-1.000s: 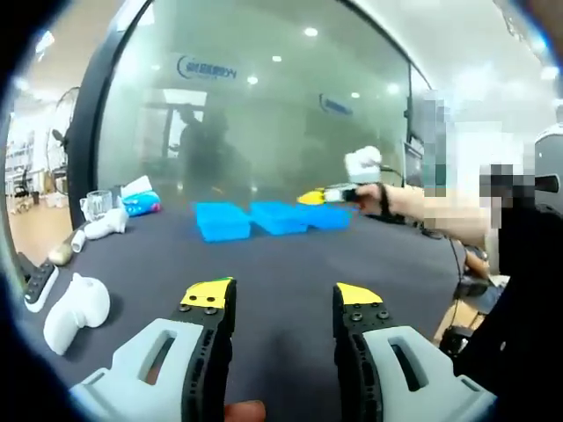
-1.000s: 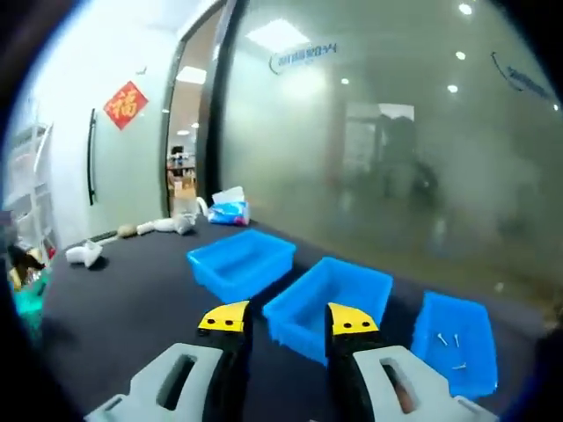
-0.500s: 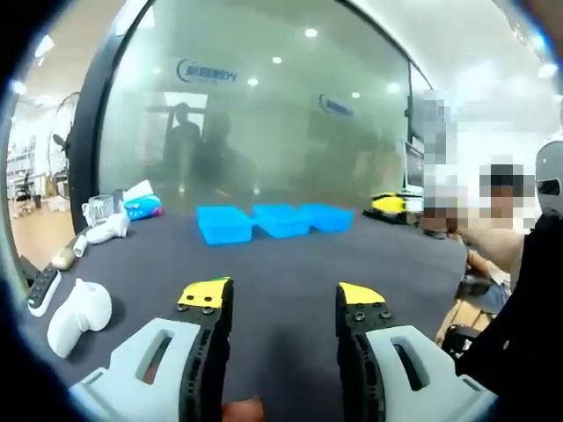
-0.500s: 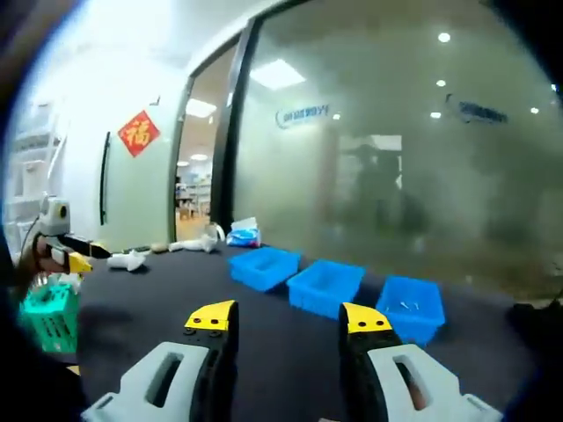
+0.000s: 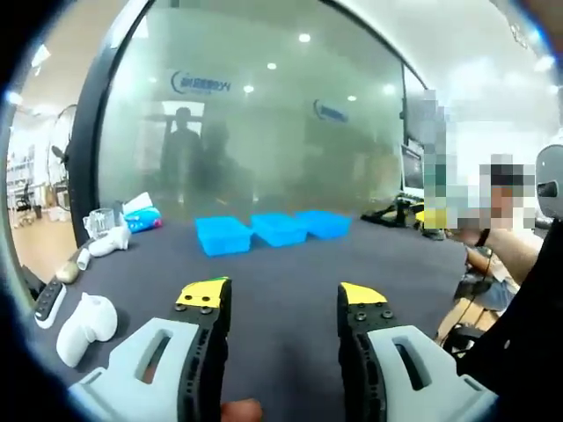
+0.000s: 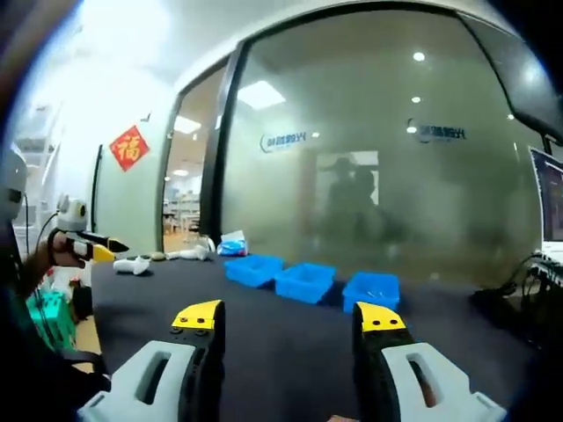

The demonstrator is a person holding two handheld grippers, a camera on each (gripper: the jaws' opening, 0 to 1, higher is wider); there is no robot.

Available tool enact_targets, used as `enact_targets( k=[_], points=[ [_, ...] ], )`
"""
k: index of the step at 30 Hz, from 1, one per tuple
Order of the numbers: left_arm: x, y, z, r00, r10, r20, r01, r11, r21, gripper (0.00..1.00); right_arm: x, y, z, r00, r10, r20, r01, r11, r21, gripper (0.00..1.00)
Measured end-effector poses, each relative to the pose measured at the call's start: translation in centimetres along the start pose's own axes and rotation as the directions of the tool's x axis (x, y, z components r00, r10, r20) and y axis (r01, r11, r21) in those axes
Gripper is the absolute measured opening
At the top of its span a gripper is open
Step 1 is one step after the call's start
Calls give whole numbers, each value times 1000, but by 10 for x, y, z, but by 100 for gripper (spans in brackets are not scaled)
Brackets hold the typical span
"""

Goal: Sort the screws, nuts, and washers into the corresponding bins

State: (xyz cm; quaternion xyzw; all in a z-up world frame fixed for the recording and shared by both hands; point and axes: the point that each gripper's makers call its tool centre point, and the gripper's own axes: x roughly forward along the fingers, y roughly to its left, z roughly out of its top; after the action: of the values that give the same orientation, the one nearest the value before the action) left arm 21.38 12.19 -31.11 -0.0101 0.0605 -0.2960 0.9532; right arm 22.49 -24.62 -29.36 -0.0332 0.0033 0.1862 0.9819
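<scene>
Open table [image 6: 290, 343] before the bins [image 6: 304, 281]

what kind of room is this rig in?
Likely an office or lab: a frosted glass wall with a printed logo, recessed ceiling lights, and a dark table carrying three blue bins.

The three blue bins [image 6: 308, 281] stand far off on the dark table [image 5: 290, 281], so what lies inside them is too small to tell (no screw, nut or washer can be made out). Behind the bins, the frosted glass wall [image 5: 264, 123] shows only blurred dark figures.
</scene>
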Motion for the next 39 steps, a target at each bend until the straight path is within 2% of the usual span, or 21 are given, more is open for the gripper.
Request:
enact_targets(
  k=[8,13,39],
  points=[
    [-6,4,1,1000,15,11,-15,1000,-1,47,-11,1,-8,1000,-21,6,21,999,31,54],
    [-5,5,3,1000,15,17,-15,1000,-1,47,-17,-1,-17,999,-36,-12,36,999,34,54],
    [-7,3,3,1000,16,25,-16,1000,0,47,-23,0,-18,999,-45,-12,45,998,51,54]
  ],
)
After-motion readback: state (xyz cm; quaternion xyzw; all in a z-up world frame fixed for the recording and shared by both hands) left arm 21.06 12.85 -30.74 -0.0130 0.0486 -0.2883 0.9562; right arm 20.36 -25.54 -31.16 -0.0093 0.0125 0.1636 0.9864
